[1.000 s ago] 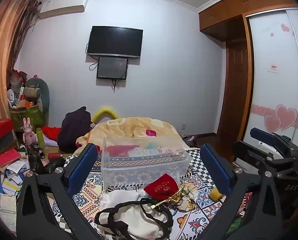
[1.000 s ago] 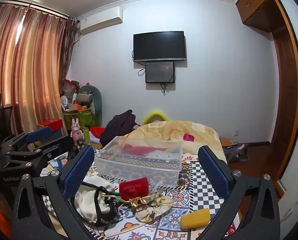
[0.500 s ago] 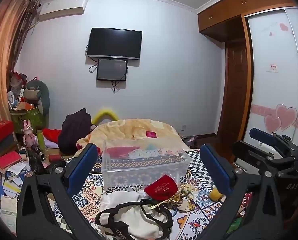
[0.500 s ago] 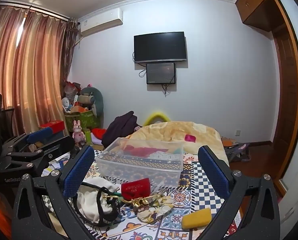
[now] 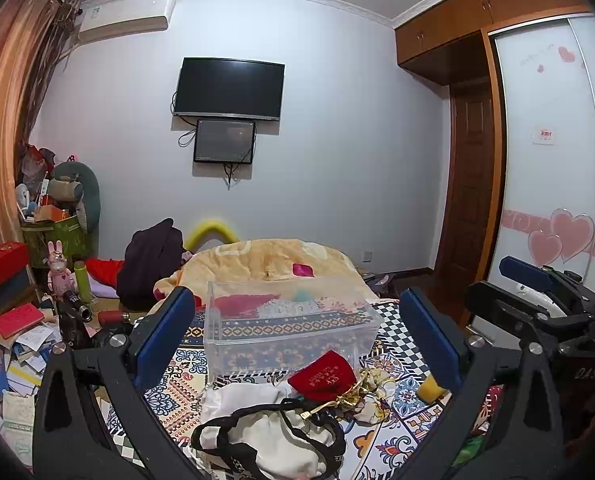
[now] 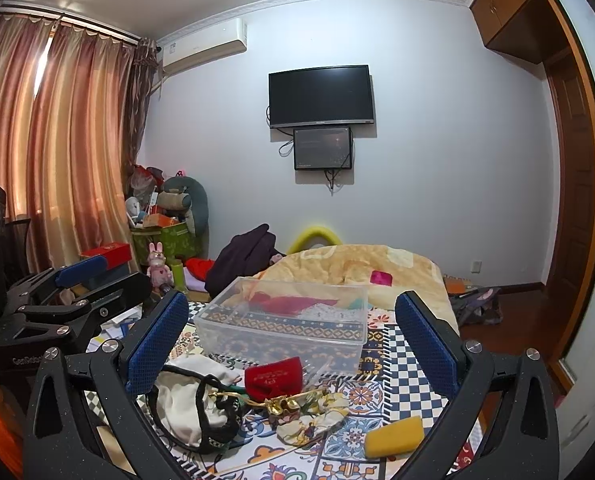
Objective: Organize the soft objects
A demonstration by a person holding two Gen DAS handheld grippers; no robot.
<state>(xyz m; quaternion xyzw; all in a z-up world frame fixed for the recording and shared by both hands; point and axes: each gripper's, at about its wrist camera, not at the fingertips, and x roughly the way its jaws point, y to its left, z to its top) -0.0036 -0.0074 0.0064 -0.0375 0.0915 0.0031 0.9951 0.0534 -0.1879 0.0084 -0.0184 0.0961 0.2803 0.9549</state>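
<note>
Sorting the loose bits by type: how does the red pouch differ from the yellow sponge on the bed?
The red pouch is a deep red fabric bag with gold lettering; the yellow sponge is a plain yellow block. The pouch sits slumped right against the clear plastic bin; the sponge lies flat, apart from the bin, nearer the bed's right edge. Both are small, soft and still outside the bin on the patterned cover.
</note>
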